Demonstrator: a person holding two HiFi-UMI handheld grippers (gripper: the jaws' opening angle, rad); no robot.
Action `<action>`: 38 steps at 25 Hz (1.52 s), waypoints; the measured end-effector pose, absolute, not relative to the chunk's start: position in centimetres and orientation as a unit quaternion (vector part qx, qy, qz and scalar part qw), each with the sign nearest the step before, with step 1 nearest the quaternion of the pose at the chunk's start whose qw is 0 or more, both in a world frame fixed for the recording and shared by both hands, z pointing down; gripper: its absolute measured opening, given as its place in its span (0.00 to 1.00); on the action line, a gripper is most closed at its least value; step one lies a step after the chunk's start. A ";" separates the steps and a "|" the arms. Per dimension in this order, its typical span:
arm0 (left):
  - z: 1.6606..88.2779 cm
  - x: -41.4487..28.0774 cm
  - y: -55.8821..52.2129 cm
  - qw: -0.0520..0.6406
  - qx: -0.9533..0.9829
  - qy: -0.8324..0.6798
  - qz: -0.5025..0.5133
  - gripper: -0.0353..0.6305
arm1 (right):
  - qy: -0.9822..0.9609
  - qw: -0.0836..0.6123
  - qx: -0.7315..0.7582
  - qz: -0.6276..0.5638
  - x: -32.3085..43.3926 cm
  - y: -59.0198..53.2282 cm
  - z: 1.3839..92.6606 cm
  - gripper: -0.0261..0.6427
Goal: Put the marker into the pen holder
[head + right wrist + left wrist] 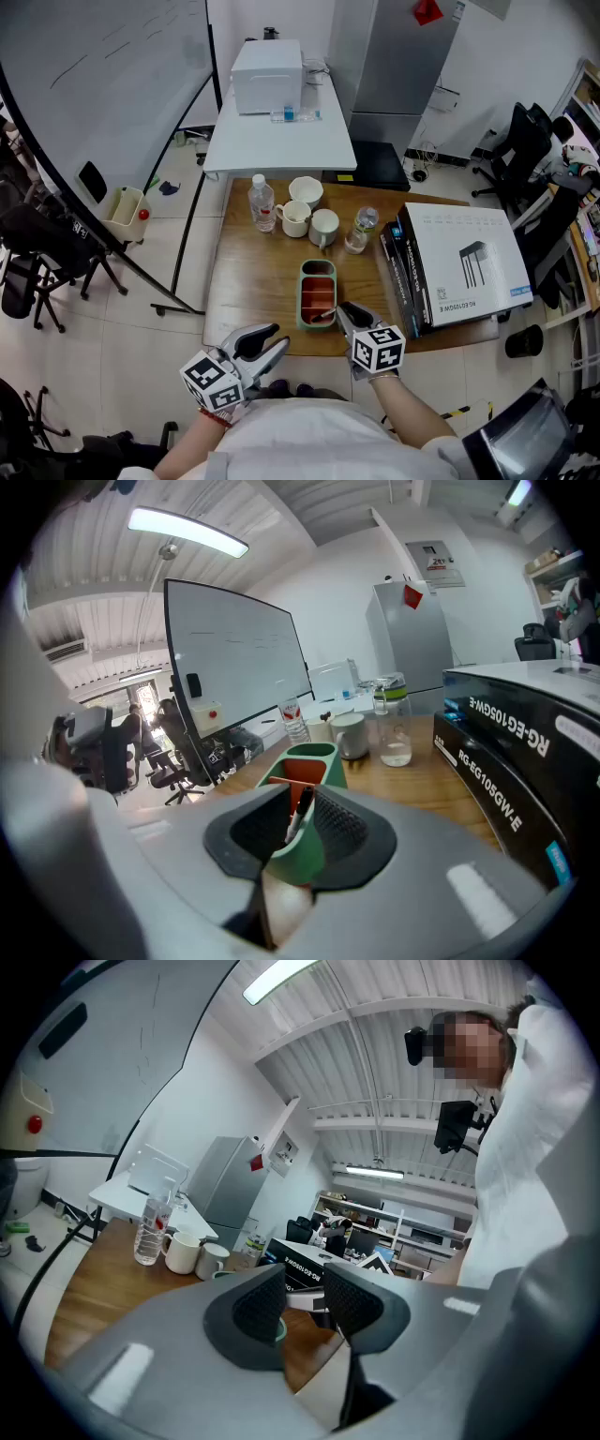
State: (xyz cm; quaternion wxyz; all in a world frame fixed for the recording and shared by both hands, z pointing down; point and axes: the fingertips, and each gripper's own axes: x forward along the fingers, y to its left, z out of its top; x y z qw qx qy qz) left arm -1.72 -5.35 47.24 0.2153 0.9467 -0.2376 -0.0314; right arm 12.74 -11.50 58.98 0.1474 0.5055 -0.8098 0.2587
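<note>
The green pen holder (pixel 317 292), orange inside, lies lengthwise on the wooden table (pixel 253 281) near its front edge. My right gripper (pixel 341 312) hovers at the holder's near end, shut on the marker (pixel 296 819). The marker has a white body and a black cap and slants between the two pads. Its lower end is hidden behind the holder's near wall (pixel 302 857). My left gripper (pixel 270 341) hangs off the table's front edge, left of the holder. Its jaws (pixel 305 1303) stand a little apart with nothing between them.
Behind the holder stand three white cups (pixel 324 226), a water bottle (pixel 262 202) and a glass jar (pixel 360 230). Stacked boxes (pixel 464 267) fill the table's right side. A white table (pixel 277 141) adjoins the far edge, and a whiteboard (pixel 94 103) stands to the left.
</note>
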 end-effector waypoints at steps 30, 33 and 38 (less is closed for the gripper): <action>47.3 -1.2 -5.4 0.224 0.947 -0.227 -0.019 0.24 | -0.842 0.052 0.498 0.199 12.5 -13.2 49.7 0.08; 47.4 -1.2 -5.4 0.225 0.947 -0.228 -0.017 0.24 | -0.836 0.057 0.506 0.204 12.7 -13.7 51.0 0.08; 47.7 -1.3 -5.2 0.227 0.946 -0.231 -0.015 0.24 | -0.834 0.091 0.508 0.196 12.1 -14.5 54.2 0.08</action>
